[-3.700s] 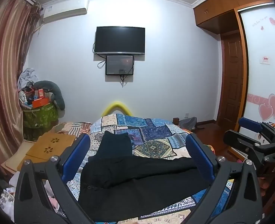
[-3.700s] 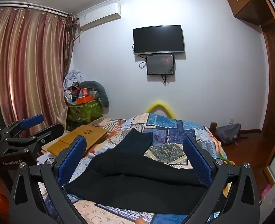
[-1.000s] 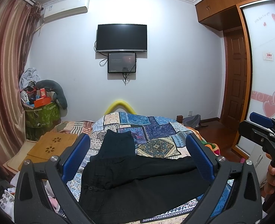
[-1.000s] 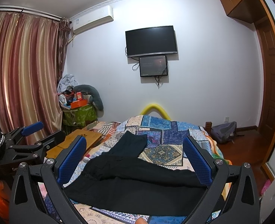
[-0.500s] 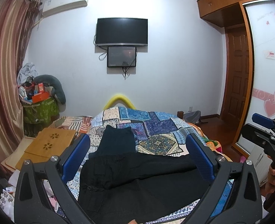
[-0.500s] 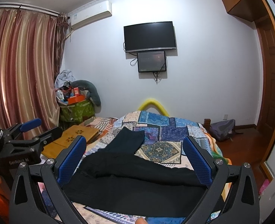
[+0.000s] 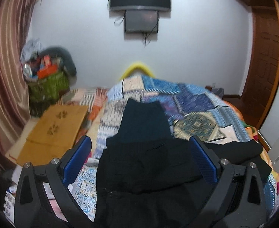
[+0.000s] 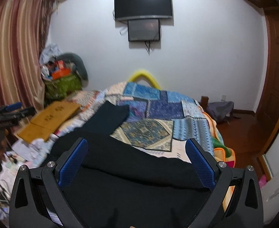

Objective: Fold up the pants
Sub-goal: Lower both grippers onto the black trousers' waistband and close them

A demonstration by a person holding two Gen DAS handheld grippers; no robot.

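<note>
While both tools are tipping down toward the black pants (image 7: 148, 163) spread across the patchwork bed (image 7: 196, 102), each should be aiming for a hem or waistband edge, not mid-cloth; the left hand-held gripper (image 7: 139, 163) and right hand-held gripper (image 8: 136, 165) are hovering wide open, gripping nothing, with a folded dark garment (image 7: 143, 119) lying farther up

Black pants (image 7: 148, 163) — near end cut off by bottom edge; basket clutter (image 7: 44, 70) — blurred, contents not identifiable.
</note>
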